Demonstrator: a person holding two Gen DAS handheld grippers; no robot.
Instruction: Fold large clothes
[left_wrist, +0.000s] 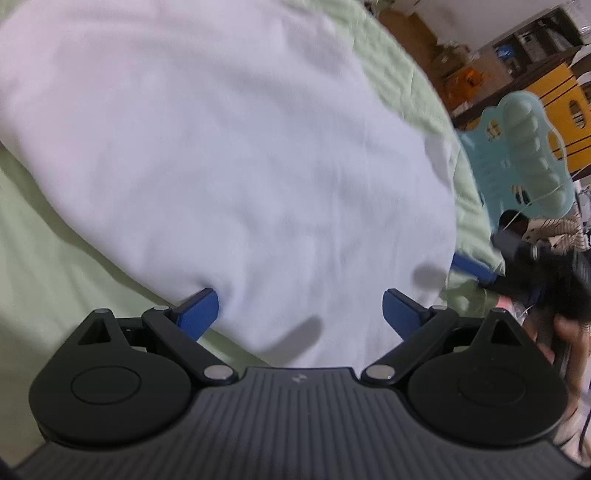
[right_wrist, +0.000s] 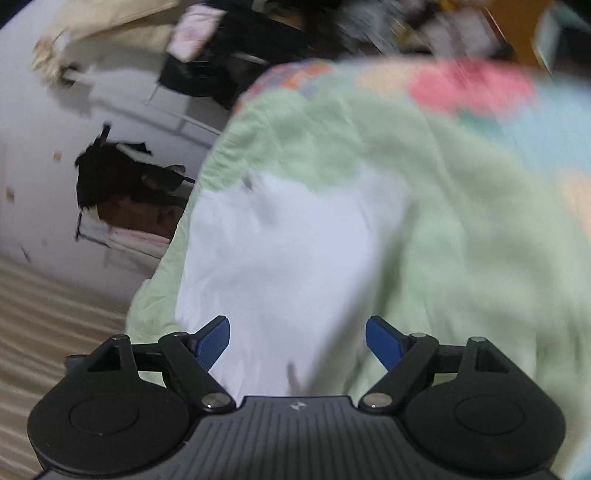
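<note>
A large white garment (left_wrist: 229, 155) lies spread on a pale green bed sheet (left_wrist: 44, 240). My left gripper (left_wrist: 299, 312) is open, its blue fingers wide apart just above the garment's near edge, holding nothing. In the right wrist view the same white garment (right_wrist: 280, 258) lies on the green sheet (right_wrist: 461, 229). My right gripper (right_wrist: 297, 341) is open and empty over the garment's near end. The right gripper's blue finger (left_wrist: 472, 267) shows at the garment's right edge in the left wrist view. Both views are motion-blurred.
A light blue plastic chair (left_wrist: 524, 155) and a yellow cabinet (left_wrist: 561, 110) stand past the bed's right edge. A colourful patterned blanket (right_wrist: 461, 88) lies at the far side of the bed. Dark clutter (right_wrist: 122, 184) sits on the floor left of the bed.
</note>
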